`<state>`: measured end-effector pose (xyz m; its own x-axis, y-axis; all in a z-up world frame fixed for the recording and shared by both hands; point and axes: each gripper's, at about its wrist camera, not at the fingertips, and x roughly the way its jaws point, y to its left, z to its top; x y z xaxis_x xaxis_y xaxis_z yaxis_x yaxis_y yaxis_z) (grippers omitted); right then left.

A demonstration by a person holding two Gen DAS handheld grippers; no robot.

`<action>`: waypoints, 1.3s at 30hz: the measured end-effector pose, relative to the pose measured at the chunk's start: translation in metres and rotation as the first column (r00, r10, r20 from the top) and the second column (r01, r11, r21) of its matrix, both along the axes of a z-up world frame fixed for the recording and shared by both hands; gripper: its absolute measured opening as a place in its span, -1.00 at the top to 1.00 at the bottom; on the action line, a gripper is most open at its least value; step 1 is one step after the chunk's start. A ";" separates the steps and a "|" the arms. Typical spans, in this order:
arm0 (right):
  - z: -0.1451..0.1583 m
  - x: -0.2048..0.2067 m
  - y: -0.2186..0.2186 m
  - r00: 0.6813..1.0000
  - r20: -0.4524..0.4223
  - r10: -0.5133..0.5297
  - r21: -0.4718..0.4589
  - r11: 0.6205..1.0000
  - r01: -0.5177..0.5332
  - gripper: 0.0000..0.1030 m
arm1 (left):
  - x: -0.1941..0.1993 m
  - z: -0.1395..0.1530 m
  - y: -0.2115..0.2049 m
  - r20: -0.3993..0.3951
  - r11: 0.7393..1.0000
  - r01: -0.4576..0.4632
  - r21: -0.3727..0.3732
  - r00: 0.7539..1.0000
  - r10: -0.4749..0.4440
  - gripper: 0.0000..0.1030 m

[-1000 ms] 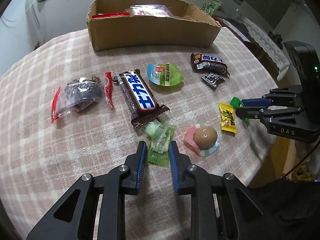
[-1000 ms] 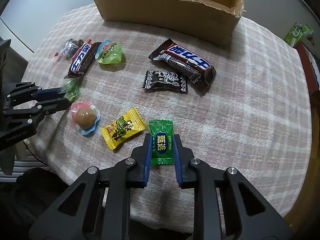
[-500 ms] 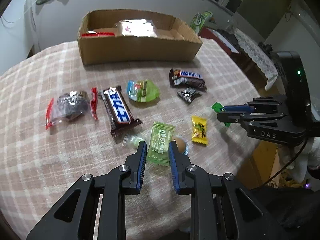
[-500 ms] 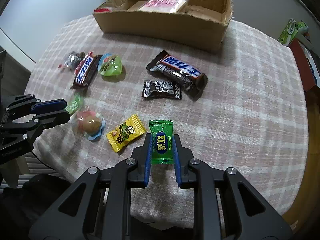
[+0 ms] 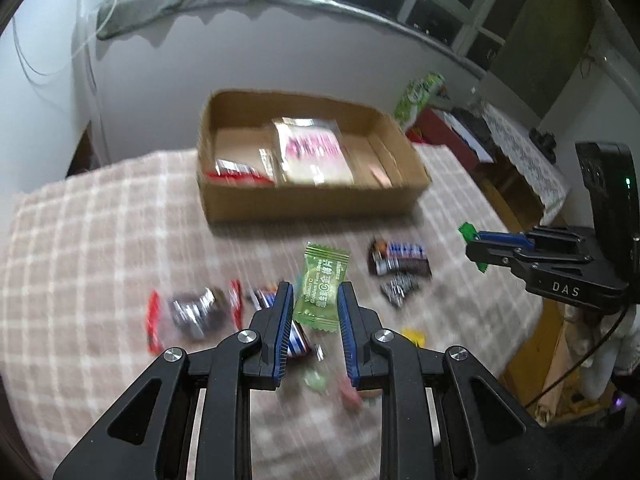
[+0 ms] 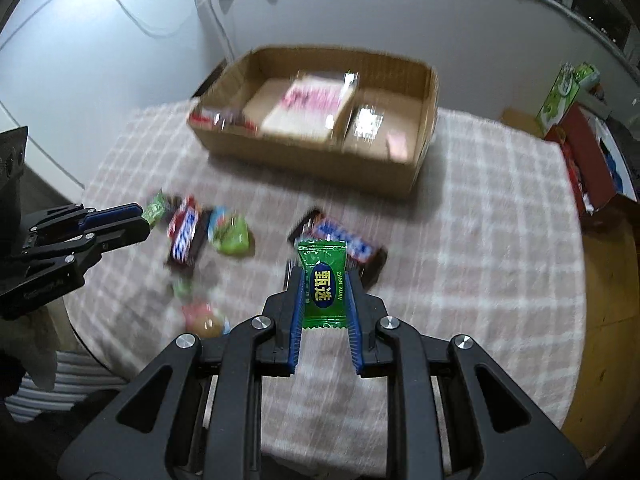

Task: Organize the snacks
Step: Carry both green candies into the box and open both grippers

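Left gripper (image 5: 313, 300) pinching a light green candy packet (image 5: 322, 285), pads closed on its lower half, long axis along the fingers, upper end free and pointing ahead. Right gripper (image 6: 324, 294) likewise clamped on a dark green candy packet (image 6: 322, 285), held upright between the pads, printed face toward the camera, long axis again along the fingers. Both packets clear of the checked tablecloth (image 6: 500, 240). Just below and beyond each set of fingertips: loose snacks on the cloth, among them a chocolate bar (image 6: 340, 240) directly behind the dark green packet and a second bar (image 6: 185, 236) ahead-left of the right gripper, near the left gripper's tip in that view. Farther ahead: cardboard box (image 5: 308, 160), open-topped, already holding several packets, long side lying across the line of approach. From the left gripper, box straight ahead and slightly left; from the right gripper, straight ahead. Judged about equally near for both hands; forward carry over the near wall, then release above the box floor.
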<state>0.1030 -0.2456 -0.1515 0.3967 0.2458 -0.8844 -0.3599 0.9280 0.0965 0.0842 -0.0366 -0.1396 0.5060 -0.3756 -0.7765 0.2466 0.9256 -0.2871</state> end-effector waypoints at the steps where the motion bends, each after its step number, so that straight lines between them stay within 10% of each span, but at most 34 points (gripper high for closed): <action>1: 0.004 0.005 0.000 1.000 0.009 -0.002 0.001 1.000 0.002 0.62 | 0.004 0.003 0.001 0.010 1.000 -0.004 0.005 1.000 0.004 0.60; 39: -0.013 0.142 0.012 0.999 0.012 -0.047 -0.055 0.997 0.048 0.48 | 0.138 -0.011 -0.006 -0.027 0.997 -0.056 0.052 0.998 0.058 0.58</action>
